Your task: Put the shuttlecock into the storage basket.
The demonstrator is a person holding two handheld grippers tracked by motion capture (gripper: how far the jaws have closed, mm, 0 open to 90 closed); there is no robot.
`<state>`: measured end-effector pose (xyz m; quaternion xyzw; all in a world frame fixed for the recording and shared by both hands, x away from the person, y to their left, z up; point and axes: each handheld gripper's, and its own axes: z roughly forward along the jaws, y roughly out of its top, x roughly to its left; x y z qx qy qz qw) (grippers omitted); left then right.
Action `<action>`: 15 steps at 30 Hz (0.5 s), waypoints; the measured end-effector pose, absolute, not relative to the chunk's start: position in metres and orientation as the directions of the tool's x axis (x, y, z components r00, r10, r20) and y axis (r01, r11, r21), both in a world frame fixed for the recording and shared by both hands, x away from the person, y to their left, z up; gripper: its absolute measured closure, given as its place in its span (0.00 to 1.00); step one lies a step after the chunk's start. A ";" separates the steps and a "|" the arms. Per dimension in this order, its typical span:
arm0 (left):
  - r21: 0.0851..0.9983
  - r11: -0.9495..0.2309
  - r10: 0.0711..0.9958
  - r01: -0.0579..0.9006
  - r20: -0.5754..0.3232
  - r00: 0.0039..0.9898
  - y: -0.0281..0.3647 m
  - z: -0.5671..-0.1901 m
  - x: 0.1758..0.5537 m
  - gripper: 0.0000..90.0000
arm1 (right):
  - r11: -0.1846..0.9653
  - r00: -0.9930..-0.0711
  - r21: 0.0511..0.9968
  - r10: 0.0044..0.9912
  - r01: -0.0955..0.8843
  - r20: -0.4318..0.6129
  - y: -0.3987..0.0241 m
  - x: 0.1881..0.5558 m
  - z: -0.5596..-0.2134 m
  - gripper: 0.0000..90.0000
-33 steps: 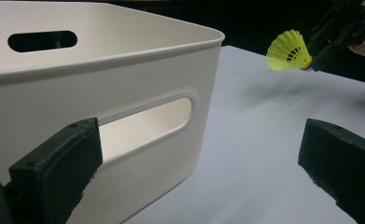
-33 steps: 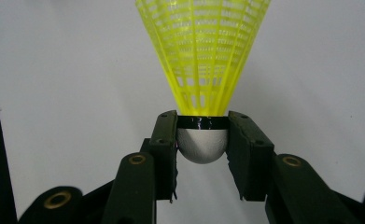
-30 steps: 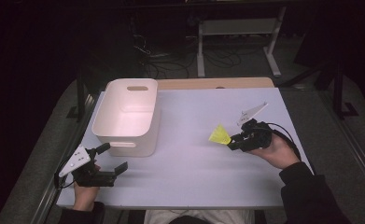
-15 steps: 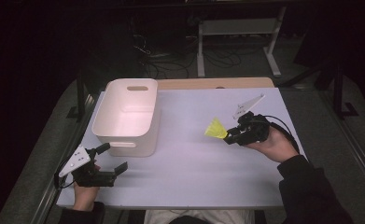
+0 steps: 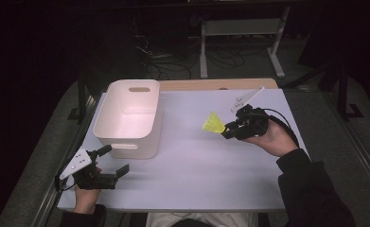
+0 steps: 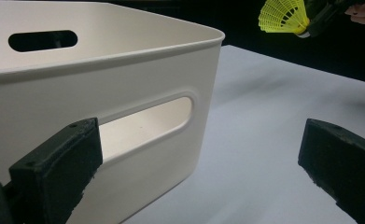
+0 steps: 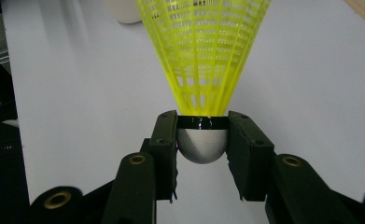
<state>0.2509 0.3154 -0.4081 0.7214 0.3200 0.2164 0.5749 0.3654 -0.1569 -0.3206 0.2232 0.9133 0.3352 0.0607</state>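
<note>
A yellow plastic shuttlecock [image 5: 213, 124] hangs above the right half of the table, its skirt pointing left toward the bin. My right gripper [image 5: 228, 130] is shut on its white cork base [image 7: 202, 145], one jaw on each side. In the left gripper view the shuttlecock [image 6: 284, 17] shows far off at the top right. A white plastic bin [image 5: 128, 118] with handle slots stands at the left of the table. My left gripper [image 5: 113, 161] rests at the table's near left corner, open, pointing at the bin's near wall [image 6: 124, 126] with nothing between its jaws.
The table [image 5: 197, 175] has a pale lilac top with a wooden strip along its far edge. A metal stand [image 5: 242, 28] and cables lie on the dark floor beyond. The bin looks empty inside.
My right gripper has carried the shuttlecock up and a little toward the far side of the table. The left gripper has stayed where it was.
</note>
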 end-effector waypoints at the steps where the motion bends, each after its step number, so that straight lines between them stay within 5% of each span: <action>1: 0.968 -0.134 0.711 0.213 -0.056 0.701 0.315 -0.408 0.251 0.00 | 0.674 -0.892 0.640 0.449 0.370 0.042 -0.156 0.366 -0.320 0.70; 15: 0.968 -0.125 0.715 0.217 -0.063 0.696 0.316 -0.408 0.249 0.00 | 0.671 -0.904 0.656 0.426 0.345 0.039 -0.137 0.377 -0.303 0.70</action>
